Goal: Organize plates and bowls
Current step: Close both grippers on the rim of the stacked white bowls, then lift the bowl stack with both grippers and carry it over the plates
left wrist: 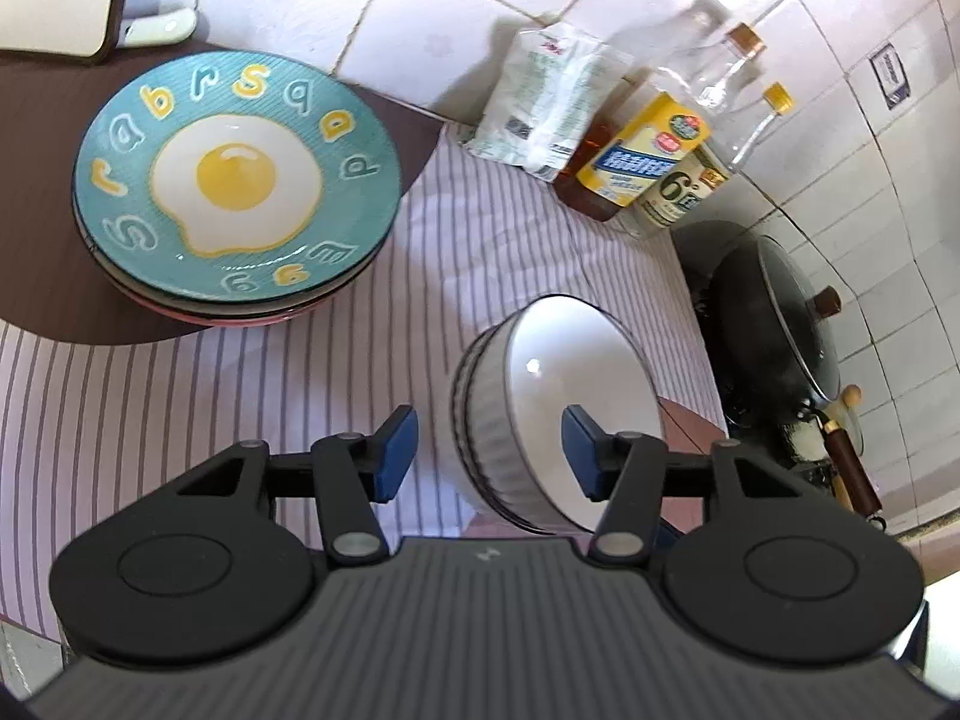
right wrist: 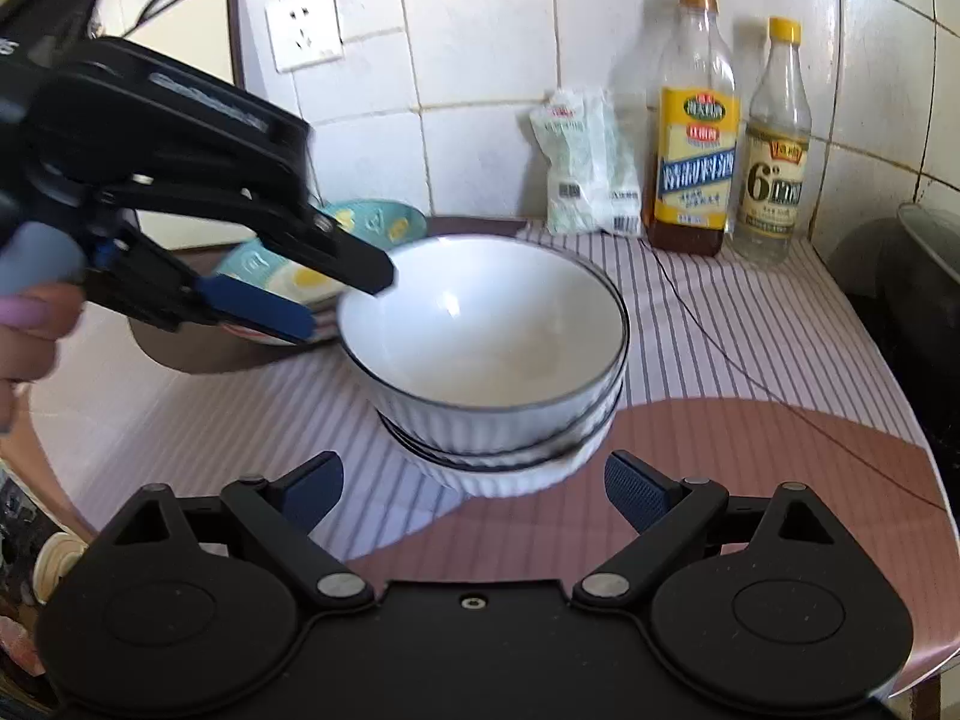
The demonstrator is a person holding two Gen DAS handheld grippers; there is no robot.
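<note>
A stack of white ribbed bowls stands on the striped cloth; it shows in the left wrist view too. A stack of plates, topped by a teal fried-egg plate, sits on a brown mat at the back left, partly hidden in the right wrist view. My left gripper is open, its jaws on either side of the top bowl's rim; it appears in the right wrist view at the bowl's left rim. My right gripper is open and empty, just in front of the bowl stack.
Two bottles and a white bag stand against the tiled wall. A black wok with a lid sits at the right. A wall socket is at the back left. A thin wire crosses the cloth.
</note>
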